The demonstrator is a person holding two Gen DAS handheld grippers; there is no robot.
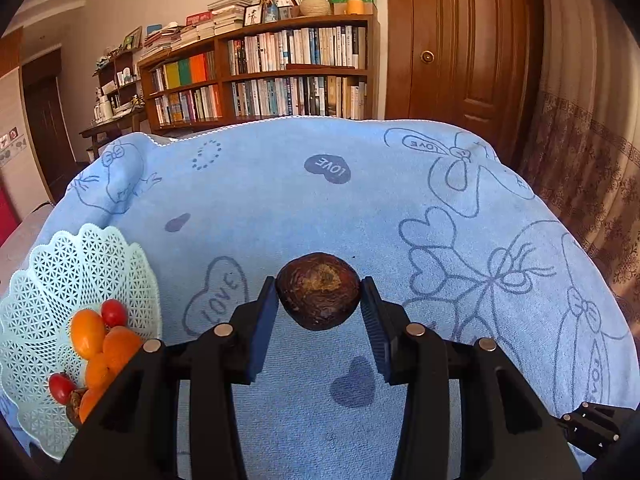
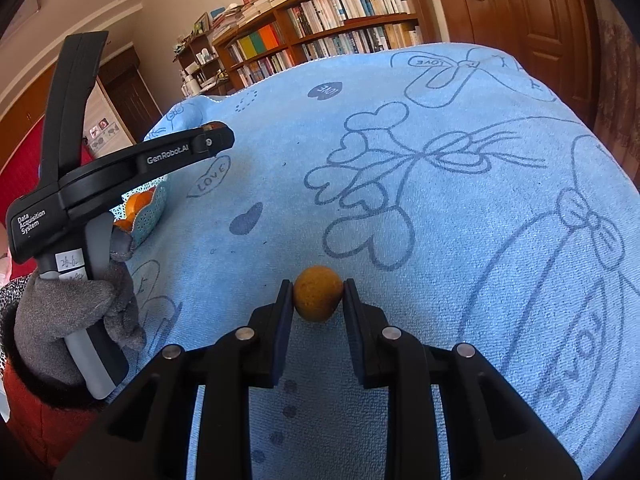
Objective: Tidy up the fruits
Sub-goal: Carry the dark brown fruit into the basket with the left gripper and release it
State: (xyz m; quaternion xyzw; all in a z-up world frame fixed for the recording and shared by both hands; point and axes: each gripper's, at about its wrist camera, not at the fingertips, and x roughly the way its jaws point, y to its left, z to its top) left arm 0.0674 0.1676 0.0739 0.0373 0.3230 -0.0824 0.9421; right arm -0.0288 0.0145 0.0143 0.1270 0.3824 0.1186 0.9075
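My left gripper [image 1: 319, 292] is shut on a dark brown round fruit [image 1: 318, 290], held over the blue towel [image 1: 304, 200]. In the right wrist view the left gripper [image 2: 218, 130] hovers above the towel's left part, with a bit of the brown fruit [image 2: 214, 125] showing at its tip. My right gripper [image 2: 318, 294] is shut on a small yellow-brown round fruit [image 2: 319, 294] close to the towel. A mint lattice basket [image 1: 60, 264] at the left holds orange fruits [image 1: 90, 334] and red cherry tomatoes [image 1: 114, 312]. The basket [image 2: 154, 210] sits behind the left gripper's body.
A grey-gloved hand [image 2: 80, 304] with a red sleeve holds the left gripper's handle. The towel, printed with hearts and bows, covers the whole table. Behind it stand a wooden bookshelf [image 1: 280, 76] and a brown door [image 1: 460, 40]; a patterned curtain [image 1: 592, 140] hangs at the right.
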